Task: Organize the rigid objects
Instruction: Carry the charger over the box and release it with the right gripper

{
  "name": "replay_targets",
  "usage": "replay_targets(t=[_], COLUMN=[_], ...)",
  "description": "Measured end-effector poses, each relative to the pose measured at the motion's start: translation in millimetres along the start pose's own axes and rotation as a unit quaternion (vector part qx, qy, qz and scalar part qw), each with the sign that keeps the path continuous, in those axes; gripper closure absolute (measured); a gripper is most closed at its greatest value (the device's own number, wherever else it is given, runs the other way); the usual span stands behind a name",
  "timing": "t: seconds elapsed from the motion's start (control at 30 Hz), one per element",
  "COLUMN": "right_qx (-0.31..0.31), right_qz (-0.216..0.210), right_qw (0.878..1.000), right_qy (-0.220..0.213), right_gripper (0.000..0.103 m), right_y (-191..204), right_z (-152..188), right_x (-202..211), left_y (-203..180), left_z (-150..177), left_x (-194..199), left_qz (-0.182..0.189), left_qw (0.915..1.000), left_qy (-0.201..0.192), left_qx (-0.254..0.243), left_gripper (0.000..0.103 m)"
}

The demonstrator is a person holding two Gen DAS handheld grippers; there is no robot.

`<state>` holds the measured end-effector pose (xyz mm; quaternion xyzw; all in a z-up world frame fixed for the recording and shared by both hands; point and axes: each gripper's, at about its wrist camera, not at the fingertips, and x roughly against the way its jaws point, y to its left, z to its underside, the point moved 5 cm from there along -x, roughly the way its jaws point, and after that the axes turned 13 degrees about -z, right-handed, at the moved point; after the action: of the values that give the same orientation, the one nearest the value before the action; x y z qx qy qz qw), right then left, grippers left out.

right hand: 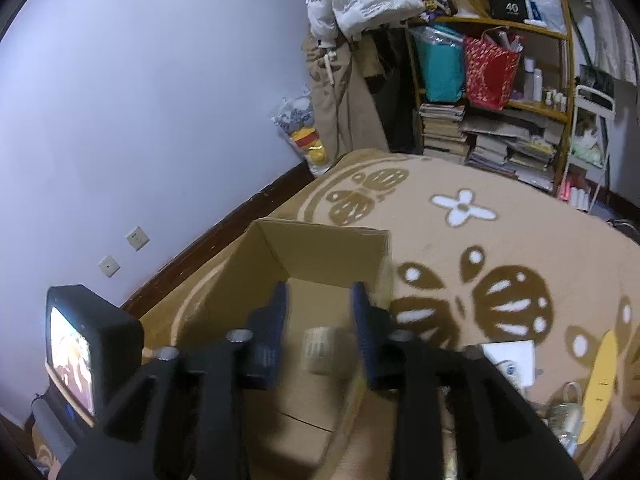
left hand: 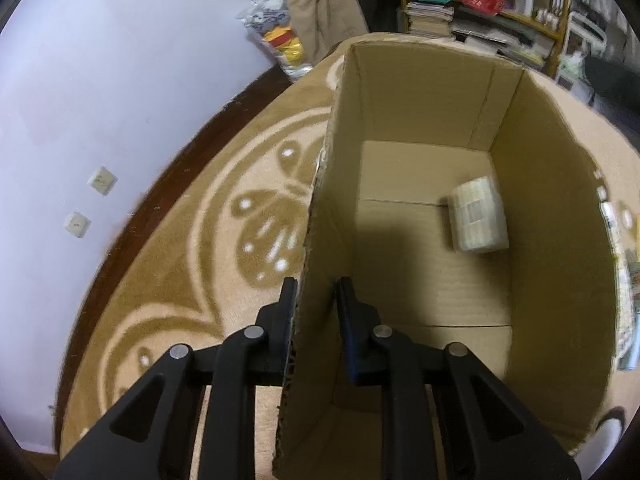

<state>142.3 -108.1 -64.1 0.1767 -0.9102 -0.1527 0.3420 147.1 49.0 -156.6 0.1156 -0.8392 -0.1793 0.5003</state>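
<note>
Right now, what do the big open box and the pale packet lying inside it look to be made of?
The box looks like plain brown corrugated cardboard, matte: a fluted cut edge shows between the left hand-held gripper fingers. The packet seems wrapped in clear glossy film, probably plastic; its contents are unclear.

Black tongs [left hand: 316,300] — silver rivets [left hand: 179,351]

We see the pale packet [right hand: 325,350] in the box [right hand: 328,252] only as a blur between the right jaws, so we can't read it. Past the right jaw, a white paper thing [right hand: 510,360] and a yellow thing [right hand: 600,384] are partly hidden by the gripper. The box wall [left hand: 316,280] between the left jaws hides the rug [left hand: 180,280] behind it.
</note>
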Motion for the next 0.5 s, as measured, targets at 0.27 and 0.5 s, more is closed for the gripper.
replay_targets(t=[0.27,0.5], right_qx=[-0.015,-0.039], right_qz=[0.058,0.111], right_qw=[0.998,0.993], right_qy=[0.001,0.015], right_gripper=[0.031,0.031], right_y=[-44,-94], right_z=[4,32], right_x=[34,55], left_y=[1,-2], left_z=[-1,0], left_x=[0,-1], left_qz=[0.0,0.001], left_qw=[1.0,1.0], left_qy=[0.001,0.002], left_qx=[-0.001,-0.001], left_gripper=[0.084,0.084])
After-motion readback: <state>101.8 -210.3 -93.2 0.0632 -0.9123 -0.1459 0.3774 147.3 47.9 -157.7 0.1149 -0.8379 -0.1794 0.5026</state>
